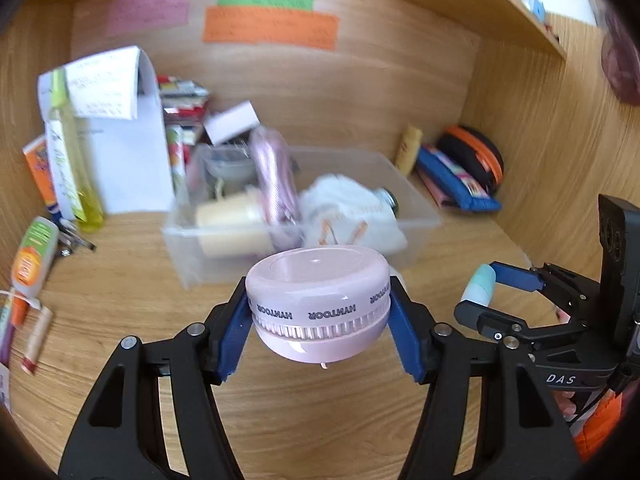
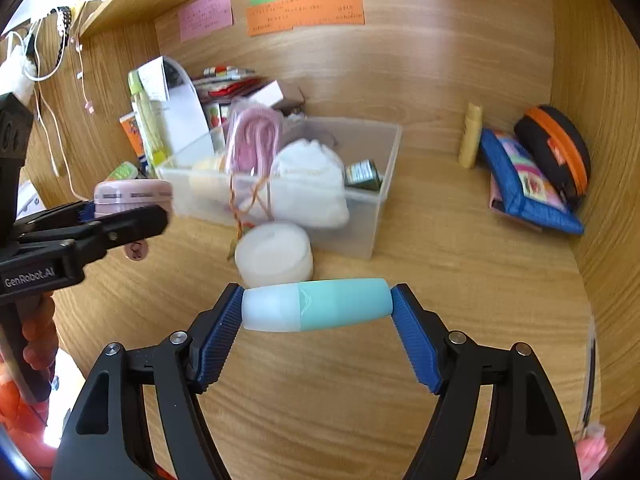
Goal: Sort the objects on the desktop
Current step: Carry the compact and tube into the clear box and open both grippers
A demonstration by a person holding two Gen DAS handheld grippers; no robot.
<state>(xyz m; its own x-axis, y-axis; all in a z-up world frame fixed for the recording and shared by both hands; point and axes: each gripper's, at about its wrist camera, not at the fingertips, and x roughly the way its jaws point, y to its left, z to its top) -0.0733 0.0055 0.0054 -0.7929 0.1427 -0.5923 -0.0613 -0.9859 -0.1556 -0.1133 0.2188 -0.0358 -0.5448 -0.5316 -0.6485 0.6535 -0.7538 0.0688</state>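
Bin (image 1: 424, 216) lies directly ahead of my left gripper (image 1: 318, 312), clamped on the pink round case (image 1: 316, 280); my right gripper (image 2: 318, 308) grips the teal bottle (image 2: 320, 310) crosswise.

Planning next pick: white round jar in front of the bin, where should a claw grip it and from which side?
Grip the white jar across its curved side wall, coming from above or the near side. It stands upright as a squat cylinder, with the bin close behind it and string dangling at its left. Both claws are full now: left holds the pink case, right the teal bottle.
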